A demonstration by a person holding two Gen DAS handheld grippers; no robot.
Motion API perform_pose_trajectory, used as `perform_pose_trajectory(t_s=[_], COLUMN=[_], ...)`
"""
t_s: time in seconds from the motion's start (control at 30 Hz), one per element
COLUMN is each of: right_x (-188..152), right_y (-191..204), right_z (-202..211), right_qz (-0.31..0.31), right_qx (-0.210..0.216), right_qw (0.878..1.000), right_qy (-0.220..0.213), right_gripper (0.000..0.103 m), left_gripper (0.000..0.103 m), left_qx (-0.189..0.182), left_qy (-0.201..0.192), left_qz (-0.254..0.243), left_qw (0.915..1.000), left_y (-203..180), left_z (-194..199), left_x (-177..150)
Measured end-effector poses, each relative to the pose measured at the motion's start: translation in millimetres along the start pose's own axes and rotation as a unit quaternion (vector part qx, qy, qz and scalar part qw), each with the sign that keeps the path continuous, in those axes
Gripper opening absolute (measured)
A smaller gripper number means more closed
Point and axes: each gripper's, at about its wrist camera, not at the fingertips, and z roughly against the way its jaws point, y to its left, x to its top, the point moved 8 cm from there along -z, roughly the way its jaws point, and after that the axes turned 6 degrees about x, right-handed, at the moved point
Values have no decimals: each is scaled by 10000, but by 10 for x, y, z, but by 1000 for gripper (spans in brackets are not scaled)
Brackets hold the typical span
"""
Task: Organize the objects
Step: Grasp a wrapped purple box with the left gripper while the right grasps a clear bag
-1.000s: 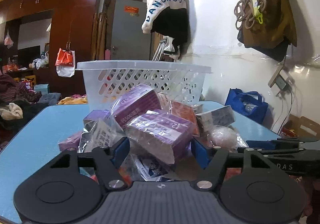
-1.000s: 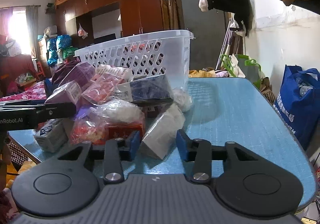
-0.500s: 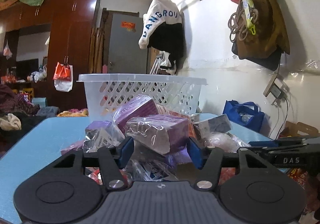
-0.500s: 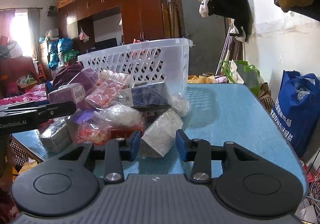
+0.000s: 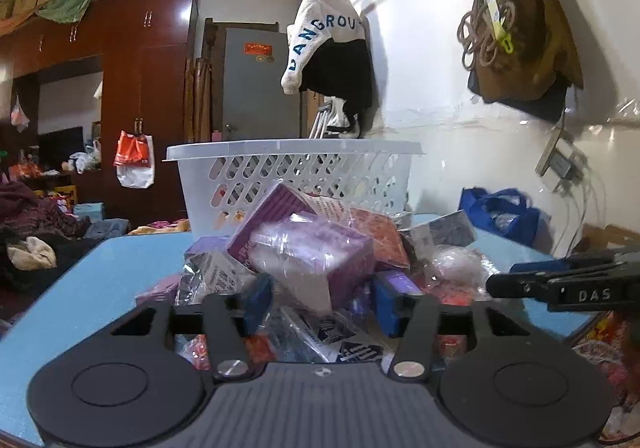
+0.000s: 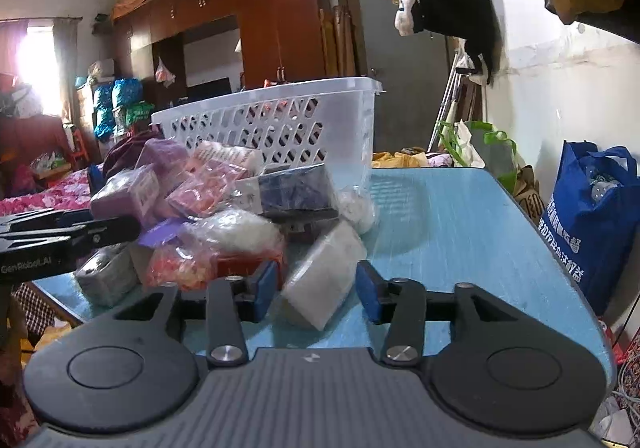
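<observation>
Pile: your wrapped packets [image 6: 224, 215] sit in a heap on the blue table [image 6: 460, 215], right in front of the white basket [image 6: 280, 119].
Purple box: a purple box in clear wrap [image 5: 316, 256] is tilted, up off the heap, between your left fingers.
Left gripper: your left gripper [image 5: 320, 300] is squeezing that purple box with its blue pads [image 5: 256, 298].
White packet: a soft white packet [image 6: 324, 276] lies on the table at the near edge of the heap.
Right gripper: your right gripper [image 6: 316, 286] is spread wide, one pad on each side of the white packet, with a gap on both sides.
Basket: it stands upright behind the heap.
Blue bag: a blue bag [image 6: 592, 215] sits on the floor beside the table.
</observation>
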Motion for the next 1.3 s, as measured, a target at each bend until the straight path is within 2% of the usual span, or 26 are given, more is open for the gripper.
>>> perform_pose_trajectory(t_s=[0.03, 0.07, 0.17, 0.23, 0.3, 0.33, 0.37, 0.4, 0.57, 0.73, 1.1, 1.2, 1.3], right_x=[-2, -6, -34, -60, -69, -72, -71, -73, -37, 40, 223, 365, 654], right_y=[-3, -9, -31, -26, -20, -17, -11, -7, 15, 45, -82, -30, 24], right_z=[-11, -23, -65, -86, -91, -86, -80, -70, 34, 129, 302, 306, 258], right_qz=[-13, -24, -41, -51, 3, 34, 55, 50, 74, 298, 175, 341, 447], right_qx=[-2, 1, -8, 8, -8, -33, -26, -3, 50, -106, -145, -133, -37], right_qw=[10000, 10000, 10000, 9999, 9999, 9999, 9999, 9999, 10000, 9994, 9989, 9979, 9961], right_qy=[10, 19, 84, 130, 136, 142, 147, 152, 25, -118, -406, -532, -753], right_gripper=[50, 51, 57, 57, 56, 55, 46, 43, 41, 39, 38, 38, 38], left_gripper=[74, 78, 80, 80, 77, 64, 64, 64, 63, 64, 64, 64, 64], left_qx=[73, 121, 124, 186, 181, 155, 119, 97, 164, 74, 170, 143, 210], left_qy=[-29, -37, -32, 28, 55, 80, 107, 90, -247, -545, -676, -700, -849], left_qz=[-37, -74, -155, -144, 21, 100, 138, 151, 119, 144, 351, 235, 228], left_qw=[10000, 9999, 9998, 9997, 9998, 9998, 9998, 9998, 9995, 9984, 9970, 9972, 9959], left_y=[-10, -28, -77, -86, -52, -32, -17, -7, 21, 43, 289, 322, 408], left_z=[-3, -8, -18, -48, -64, -71, -74, -63, 69, 186, 164, 94, 8], left_x=[5, 9, 18, 25, 34, 33, 29, 30, 81, 192, 373, 502, 754])
